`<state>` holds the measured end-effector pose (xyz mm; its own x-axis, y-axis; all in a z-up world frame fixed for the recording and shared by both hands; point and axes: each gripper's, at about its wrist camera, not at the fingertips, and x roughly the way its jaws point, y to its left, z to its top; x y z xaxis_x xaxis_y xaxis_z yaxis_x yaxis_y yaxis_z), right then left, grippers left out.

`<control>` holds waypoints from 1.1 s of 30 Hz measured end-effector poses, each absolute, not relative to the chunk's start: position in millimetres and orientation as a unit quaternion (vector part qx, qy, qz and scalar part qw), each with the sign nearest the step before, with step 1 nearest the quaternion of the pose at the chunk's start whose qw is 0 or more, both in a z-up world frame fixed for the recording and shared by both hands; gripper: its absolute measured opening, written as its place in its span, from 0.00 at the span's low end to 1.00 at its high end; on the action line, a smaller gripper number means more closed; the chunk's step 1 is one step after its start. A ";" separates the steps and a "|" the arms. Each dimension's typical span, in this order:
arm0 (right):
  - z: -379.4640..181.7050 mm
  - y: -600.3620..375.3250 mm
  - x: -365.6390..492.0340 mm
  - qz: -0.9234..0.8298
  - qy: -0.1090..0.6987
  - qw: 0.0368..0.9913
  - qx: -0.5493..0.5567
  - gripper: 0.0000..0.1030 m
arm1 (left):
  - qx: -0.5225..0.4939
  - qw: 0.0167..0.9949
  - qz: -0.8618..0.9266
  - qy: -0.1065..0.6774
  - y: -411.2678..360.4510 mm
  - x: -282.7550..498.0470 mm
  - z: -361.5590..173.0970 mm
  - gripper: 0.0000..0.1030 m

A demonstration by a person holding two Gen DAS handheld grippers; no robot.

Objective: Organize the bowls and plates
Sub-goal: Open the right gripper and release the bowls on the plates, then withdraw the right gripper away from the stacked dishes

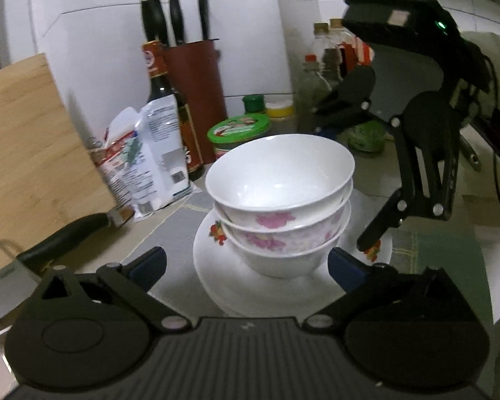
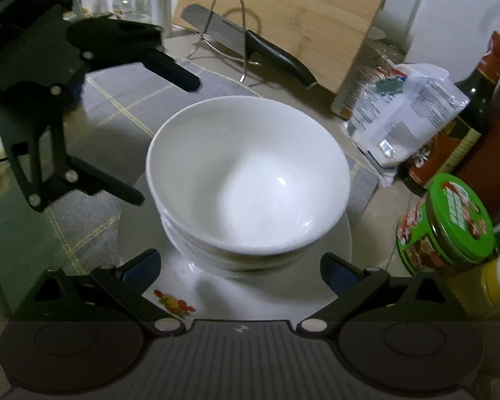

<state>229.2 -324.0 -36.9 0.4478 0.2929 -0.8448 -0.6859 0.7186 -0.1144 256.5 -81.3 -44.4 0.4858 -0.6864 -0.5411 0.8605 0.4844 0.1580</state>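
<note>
Three white bowls (image 1: 280, 180) are nested in a stack on a small pile of white plates (image 1: 250, 286) with fruit prints. The lower bowls carry pink flowers. My left gripper (image 1: 246, 263) is open, its fingers on either side of the bottom bowl without touching it. My right gripper (image 2: 240, 266) is open too, just short of the same bowl stack (image 2: 246, 166) on the plates (image 2: 270, 293), looking down into the top bowl. In the left wrist view the right gripper (image 1: 350, 166) hangs behind and right of the stack. In the right wrist view the left gripper (image 2: 156, 136) stands left of the stack.
A bamboo cutting board (image 1: 26, 140) leans at the wall with a black-handled knife (image 2: 270, 53) on a wire stand. A white packet (image 1: 150, 153), dark sauce bottle (image 1: 170, 100), knife block (image 1: 196, 93), green-lidded jar (image 2: 450, 223) and spice bottles (image 1: 326, 56) crowd the counter behind the stack.
</note>
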 end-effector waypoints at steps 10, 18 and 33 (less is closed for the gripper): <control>-33.8 -307.3 185.7 0.140 0.432 0.880 -0.139 1.00 | 0.157 0.869 -0.421 0.207 -55.4 225.5 -30.9 0.99; -28.4 -288.8 130.7 0.031 0.429 0.903 -0.029 1.00 | 0.104 0.883 -0.390 0.239 -36.6 197.2 -31.1 0.99; -3.0 -262.8 66.9 -0.095 0.399 0.908 0.080 1.00 | 0.077 0.900 -0.294 0.314 -15.6 163.8 3.5 0.99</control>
<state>66.9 -262.8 -3.0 0.6632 -0.1098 -0.7404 0.2368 0.9691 0.0685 163.8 -15.6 3.5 0.6300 -0.4808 -0.6098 0.5772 0.8153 -0.0464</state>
